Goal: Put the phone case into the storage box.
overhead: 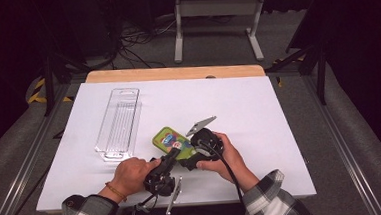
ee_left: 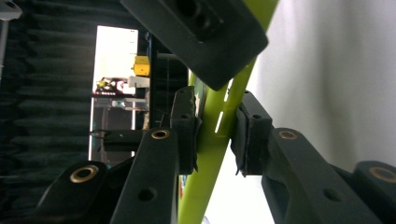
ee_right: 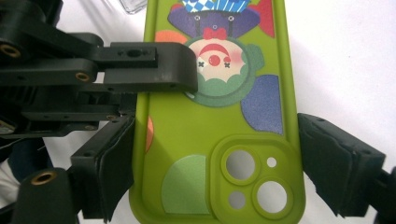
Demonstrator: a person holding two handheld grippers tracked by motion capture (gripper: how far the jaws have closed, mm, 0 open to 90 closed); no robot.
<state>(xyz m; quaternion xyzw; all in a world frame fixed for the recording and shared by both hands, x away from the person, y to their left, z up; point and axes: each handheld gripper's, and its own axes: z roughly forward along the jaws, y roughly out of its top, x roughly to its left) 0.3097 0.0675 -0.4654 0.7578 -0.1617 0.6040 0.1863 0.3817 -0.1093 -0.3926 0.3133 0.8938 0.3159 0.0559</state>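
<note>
A lime-green phone case (overhead: 168,139) printed with a clown figure lies back up near the front middle of the white table (overhead: 258,108). My left gripper (overhead: 174,151) comes in from the lower left and is shut on the case's side wall (ee_left: 212,154), one jaw above the case and one below. My right gripper (overhead: 185,159) reaches from the right. In the right gripper view its two pads press the long edges of the case (ee_right: 201,121) at the camera-cutout end. The left gripper's upper jaw lies across the clown print.
A long clear plastic tray (overhead: 118,123) lies on the left half of the table, away from both hands. The table's wooden far edge (overhead: 176,73) meets a dark floor with cables and a metal stand (overhead: 218,15). Open white surface spreads to the right.
</note>
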